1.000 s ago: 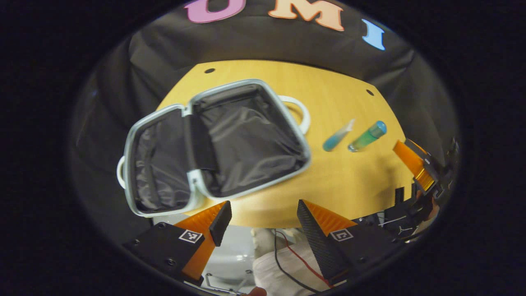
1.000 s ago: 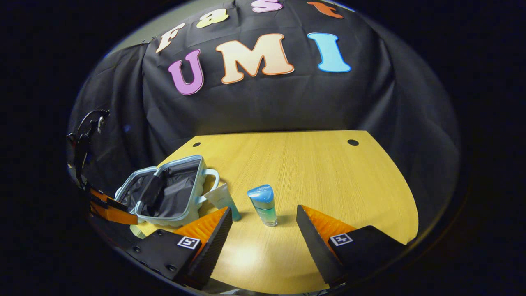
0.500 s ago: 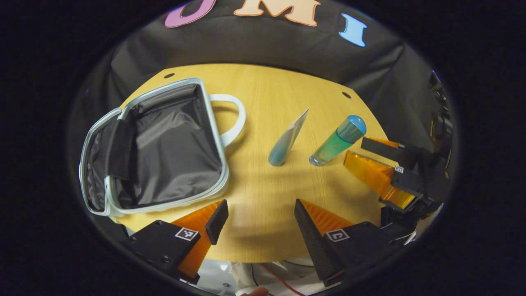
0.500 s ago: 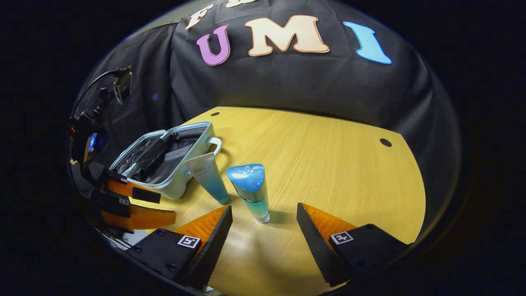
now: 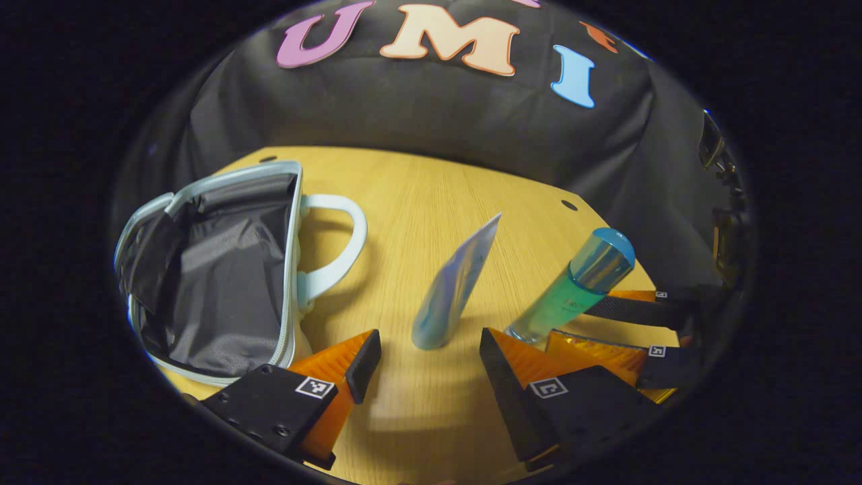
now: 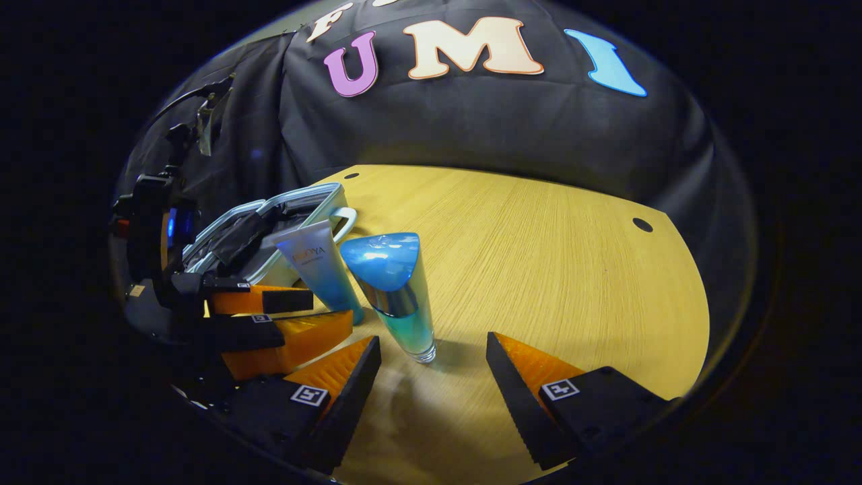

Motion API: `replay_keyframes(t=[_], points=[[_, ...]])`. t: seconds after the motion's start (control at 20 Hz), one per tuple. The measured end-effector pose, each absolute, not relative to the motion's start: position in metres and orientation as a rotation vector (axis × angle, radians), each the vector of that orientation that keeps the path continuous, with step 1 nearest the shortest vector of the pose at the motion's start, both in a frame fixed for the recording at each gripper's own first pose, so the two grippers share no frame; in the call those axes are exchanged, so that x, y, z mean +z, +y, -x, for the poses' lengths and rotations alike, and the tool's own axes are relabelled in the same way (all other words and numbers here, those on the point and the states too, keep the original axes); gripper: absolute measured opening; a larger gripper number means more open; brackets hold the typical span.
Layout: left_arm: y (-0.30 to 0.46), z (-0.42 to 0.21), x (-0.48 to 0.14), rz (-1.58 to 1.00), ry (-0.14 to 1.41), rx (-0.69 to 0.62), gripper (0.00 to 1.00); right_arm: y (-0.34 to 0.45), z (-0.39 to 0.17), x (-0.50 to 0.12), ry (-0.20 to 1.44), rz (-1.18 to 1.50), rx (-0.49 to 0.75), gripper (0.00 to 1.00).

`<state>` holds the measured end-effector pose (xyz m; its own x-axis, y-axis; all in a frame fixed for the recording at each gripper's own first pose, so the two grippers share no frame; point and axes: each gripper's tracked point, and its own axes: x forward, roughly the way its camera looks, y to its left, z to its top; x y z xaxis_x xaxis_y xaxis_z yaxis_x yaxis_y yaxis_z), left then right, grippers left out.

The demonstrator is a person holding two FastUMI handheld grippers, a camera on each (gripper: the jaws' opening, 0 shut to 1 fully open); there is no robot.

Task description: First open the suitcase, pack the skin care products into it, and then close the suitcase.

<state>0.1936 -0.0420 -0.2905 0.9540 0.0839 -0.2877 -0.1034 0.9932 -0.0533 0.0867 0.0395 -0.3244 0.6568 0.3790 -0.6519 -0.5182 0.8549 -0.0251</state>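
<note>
The pale blue suitcase [image 5: 202, 283] lies open on the wooden table [image 5: 431, 195], its dark lining showing; it also sits at the left in the right gripper view [image 6: 296, 209]. A pale blue tube [image 5: 452, 289] stands on its cap just ahead of my open left gripper [image 5: 424, 357], apart from both fingers. Beside it stands a green bottle with a blue cap [image 5: 572, 289]. In the right gripper view the bottle [image 6: 394, 289] stands just ahead of my open right gripper [image 6: 431, 364], untouched, with the tube [image 6: 320, 266] behind it.
The right gripper [image 5: 626, 330] shows low at the right of the left gripper view, next to the bottle. The left gripper [image 6: 269, 320] and its holder show at the left of the right gripper view. Bare table [image 6: 552, 269] stretches to the right of the bottle.
Both grippers have moved forward and lower toward the products. The tube and bottle now loom larger, each just ahead of a gripper. The suitcase has slid to the left of the left gripper view.
</note>
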Motion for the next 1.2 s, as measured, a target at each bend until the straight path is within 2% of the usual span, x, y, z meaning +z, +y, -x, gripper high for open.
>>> replay_keyframes(t=[0.3,0.5,0.85,0.95,1.05,1.1,1.2], points=[[-0.048,-0.215,-0.289,0.025,0.263,0.137,0.85,0.041,-0.086,-0.332,0.688,0.215,0.523,0.99],[-0.045,-0.222,-0.292,-0.021,0.275,0.162,0.38,0.04,-0.091,-0.339,0.695,0.219,0.53,0.98],[-0.049,-0.218,-0.285,0.014,0.274,0.135,0.34,0.05,-0.095,-0.347,0.681,0.238,0.566,0.98],[-0.048,-0.211,-0.274,0.011,0.278,0.142,0.34,0.055,-0.098,-0.352,0.672,0.248,0.575,0.89],[-0.045,-0.203,-0.259,0.004,0.277,0.147,0.34,0.062,-0.098,-0.355,0.676,0.238,0.578,0.72],[-0.044,-0.199,-0.25,0.004,0.282,0.148,0.34,0.065,-0.099,-0.356,0.671,0.232,0.576,0.71],[-0.042,-0.188,-0.233,0.011,0.281,0.147,0.34,0.071,-0.103,-0.356,0.659,0.216,0.58,0.6]])
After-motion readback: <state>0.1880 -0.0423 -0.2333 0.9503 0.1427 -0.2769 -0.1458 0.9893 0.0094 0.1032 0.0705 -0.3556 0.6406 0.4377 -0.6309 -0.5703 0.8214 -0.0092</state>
